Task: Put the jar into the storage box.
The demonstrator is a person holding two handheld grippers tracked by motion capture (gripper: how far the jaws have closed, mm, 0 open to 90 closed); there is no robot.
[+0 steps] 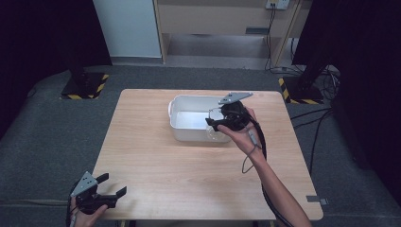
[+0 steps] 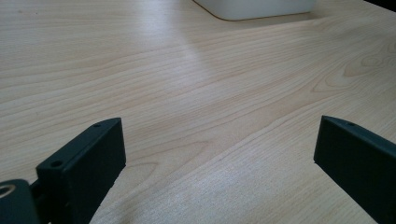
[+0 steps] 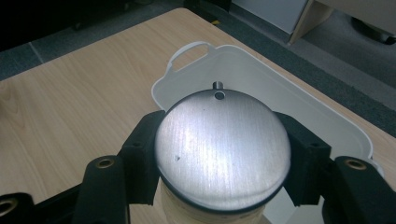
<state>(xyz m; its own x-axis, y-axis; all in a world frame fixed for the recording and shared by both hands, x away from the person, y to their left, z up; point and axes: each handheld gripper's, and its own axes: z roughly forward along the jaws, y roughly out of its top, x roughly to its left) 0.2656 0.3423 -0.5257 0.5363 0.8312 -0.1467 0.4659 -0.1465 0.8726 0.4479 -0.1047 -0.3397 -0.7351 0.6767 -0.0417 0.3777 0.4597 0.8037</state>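
A jar with a domed brushed-metal lid (image 3: 222,149) and a pale, clear body (image 1: 213,126) sits between the jaws of my right gripper (image 3: 223,161), which is shut on it. The black fingers (image 3: 142,154) press on the jar from both sides, just below the lid. The right gripper (image 1: 221,122) holds the jar in the air over the near right part of a white plastic tub (image 1: 182,127). My left gripper (image 1: 113,185) rests at the near left corner of the table, jaws wide apart with bare wood between them (image 2: 219,135).
The tub's handle (image 3: 189,51) and rim (image 3: 289,86) lie beyond the jar; its inside looks empty. The tub's base (image 2: 254,7) stands far ahead of the left gripper. The light wooden table (image 1: 189,175) stands on grey carpet, with black stands and cables behind.
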